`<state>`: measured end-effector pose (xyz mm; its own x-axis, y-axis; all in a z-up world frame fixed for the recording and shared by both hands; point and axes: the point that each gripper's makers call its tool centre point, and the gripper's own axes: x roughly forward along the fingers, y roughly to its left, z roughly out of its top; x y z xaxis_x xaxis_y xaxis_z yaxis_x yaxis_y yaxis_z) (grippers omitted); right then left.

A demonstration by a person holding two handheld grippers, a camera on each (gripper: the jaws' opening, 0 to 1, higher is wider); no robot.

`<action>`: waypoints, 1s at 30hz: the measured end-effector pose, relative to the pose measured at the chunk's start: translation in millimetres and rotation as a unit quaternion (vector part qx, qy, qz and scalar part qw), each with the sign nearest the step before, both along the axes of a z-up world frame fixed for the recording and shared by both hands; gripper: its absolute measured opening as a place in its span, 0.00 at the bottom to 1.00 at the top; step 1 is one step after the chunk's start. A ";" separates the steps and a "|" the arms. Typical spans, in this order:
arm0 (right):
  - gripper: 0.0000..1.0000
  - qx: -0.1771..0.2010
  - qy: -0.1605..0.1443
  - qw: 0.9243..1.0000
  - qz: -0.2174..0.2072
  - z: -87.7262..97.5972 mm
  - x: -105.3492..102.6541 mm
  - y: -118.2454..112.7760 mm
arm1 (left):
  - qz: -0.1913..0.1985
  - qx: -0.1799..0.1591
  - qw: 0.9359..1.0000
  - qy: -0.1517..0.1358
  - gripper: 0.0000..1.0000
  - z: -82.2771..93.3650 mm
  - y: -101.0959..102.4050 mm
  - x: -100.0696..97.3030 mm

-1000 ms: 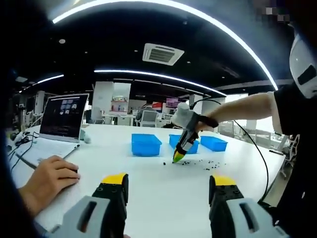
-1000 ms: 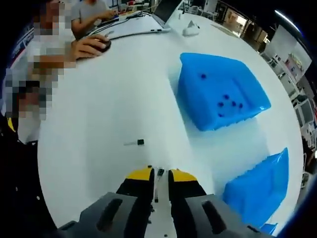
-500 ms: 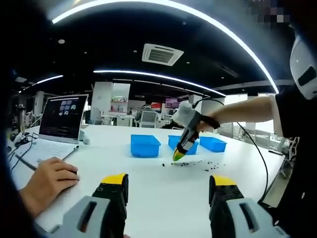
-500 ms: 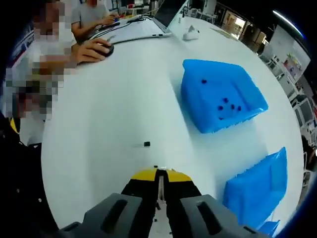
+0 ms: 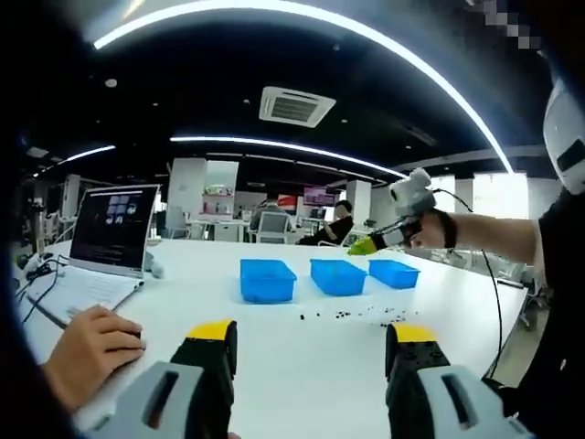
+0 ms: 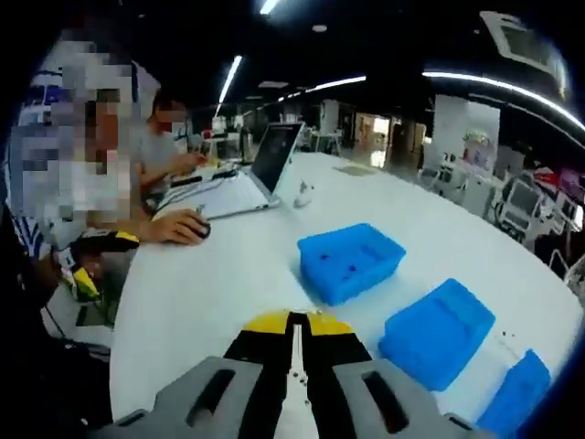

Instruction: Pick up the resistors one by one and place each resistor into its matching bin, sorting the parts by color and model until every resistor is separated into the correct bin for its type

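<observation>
Right gripper (image 6: 294, 322) clamped on a resistor (image 6: 294, 352); left gripper (image 5: 309, 334) jaws apart.
The resistor shows as a thin pale lead, above three blue bins (image 6: 351, 261).

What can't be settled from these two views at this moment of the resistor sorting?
- Right gripper, right gripper view: jaws pressed together; only a thin pale sliver shows between them, too small to identify or read.
- Loose resistors, left gripper view: dark specks on the table, colours and models unreadable.
- Far bin, right gripper view: cut off by the edge, contents hidden.
- Laptop screen, left gripper view: icons too small.
</observation>
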<state>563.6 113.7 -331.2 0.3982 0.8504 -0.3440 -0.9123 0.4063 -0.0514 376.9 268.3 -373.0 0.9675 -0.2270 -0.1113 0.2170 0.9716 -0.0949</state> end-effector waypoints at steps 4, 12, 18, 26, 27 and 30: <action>0.07 0.097 -0.033 0.993 -0.052 30.7 -15.7 -35.5 | 0.000 0.003 1.000 -0.002 0.66 2.5 -1.2 3.4; 0.06 0.200 -0.053 0.969 -0.132 40.0 -51.8 -75.5 | -0.007 0.002 1.000 -0.001 0.66 1.5 -7.5 5.5; 0.06 0.194 -0.067 0.972 -0.114 44.9 -50.8 -52.2 | -0.011 0.003 1.000 -0.001 0.66 1.4 -6.2 4.1; 0.06 0.210 -0.066 0.971 -0.091 52.6 -12.9 11.6 | -0.001 -0.004 1.000 -0.004 0.66 0.2 1.0 -2.4; 0.06 0.213 -0.064 0.971 -0.087 54.0 -8.7 18.9 | 0.001 -0.005 1.000 -0.003 0.66 -0.2 2.0 -2.9; 0.06 0.219 -0.055 0.971 -0.076 61.0 17.8 49.8 | 0.004 -0.008 1.000 -0.001 0.66 -2.8 3.6 -3.9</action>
